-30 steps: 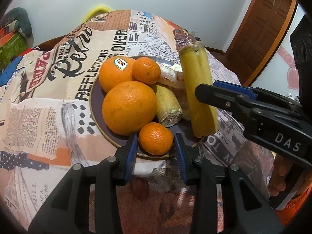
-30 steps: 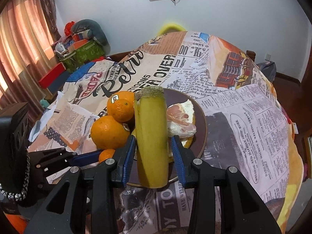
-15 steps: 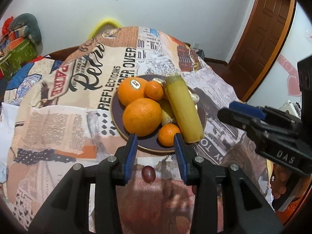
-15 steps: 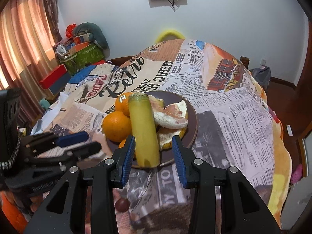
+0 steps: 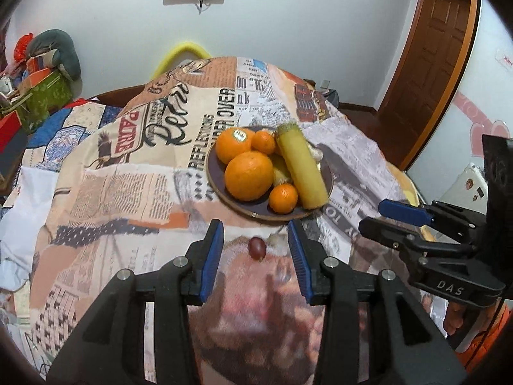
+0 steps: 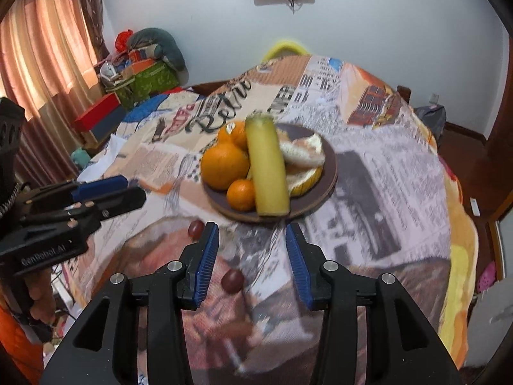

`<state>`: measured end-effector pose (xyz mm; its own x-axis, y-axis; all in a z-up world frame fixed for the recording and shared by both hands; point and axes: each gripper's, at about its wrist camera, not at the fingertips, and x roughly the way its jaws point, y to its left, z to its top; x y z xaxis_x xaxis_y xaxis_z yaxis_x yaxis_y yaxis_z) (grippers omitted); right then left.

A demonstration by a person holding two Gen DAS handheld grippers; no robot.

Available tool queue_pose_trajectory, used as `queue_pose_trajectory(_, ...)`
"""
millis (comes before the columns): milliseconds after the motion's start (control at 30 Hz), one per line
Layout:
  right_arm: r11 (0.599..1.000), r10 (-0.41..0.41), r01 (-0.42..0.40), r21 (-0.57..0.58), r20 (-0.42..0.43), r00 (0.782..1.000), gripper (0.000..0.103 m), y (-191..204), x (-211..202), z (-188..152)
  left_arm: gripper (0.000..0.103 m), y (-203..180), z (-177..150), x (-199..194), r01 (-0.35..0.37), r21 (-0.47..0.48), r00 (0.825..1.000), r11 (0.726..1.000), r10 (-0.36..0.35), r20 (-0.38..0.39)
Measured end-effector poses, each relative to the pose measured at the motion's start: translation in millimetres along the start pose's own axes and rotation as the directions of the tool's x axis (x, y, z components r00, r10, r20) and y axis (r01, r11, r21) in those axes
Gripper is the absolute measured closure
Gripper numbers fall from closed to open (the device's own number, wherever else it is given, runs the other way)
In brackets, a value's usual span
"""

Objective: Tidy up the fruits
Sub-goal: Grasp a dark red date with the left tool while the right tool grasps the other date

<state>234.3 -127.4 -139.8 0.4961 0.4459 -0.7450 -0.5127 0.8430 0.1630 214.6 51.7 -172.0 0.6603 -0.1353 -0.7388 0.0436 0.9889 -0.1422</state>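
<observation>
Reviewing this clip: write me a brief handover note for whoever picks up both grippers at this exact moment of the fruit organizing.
Left hand-held gripper: open, empty, hovering over the tablecloth just short of the plate.
Right hand-held gripper: open, empty, also just short of the plate.
On the plate: two large oranges, two small mandarins, the long yellow banana and a peeled citrus piece.
Off the plate: two dark red grapes on the tablecloth, one between the right fingers and one just left of them.
Done: big fruit is piled on the plate.
Left, probably: collect both grapes.
</observation>
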Motion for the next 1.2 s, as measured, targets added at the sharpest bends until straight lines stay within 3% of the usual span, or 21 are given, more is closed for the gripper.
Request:
queue_pose_trajectory(500,0.999,0.044,-0.045,-0.001,-0.168,0.985,0.063,17,51,-39,0.061,19,-45,22,-0.015,-0.024,0.993,1.0,0.012,-0.119)
queue_pose_trajectory(600,1.0,0.021,-0.025,-0.02,-0.161,0.987,0.072,20,53,-43,0.061,18,-47,27,-0.006,-0.019,0.992,1.0,0.004,-0.128)
queue_pose_trajectory(667,0.999,0.013,-0.018,-0.029,-0.153,0.988,0.086,20,52,-44,0.061,17,-47,31,0.002,-0.015,0.991,1.0,-0.004,-0.132)
queue_pose_trajectory(1200,0.998,0.037,-0.033,0.046,-0.084,0.996,0.088,-6,31,-31,0.071,-1,-26,75,0.039,0.003,0.986,0.999,-0.038,-0.164)
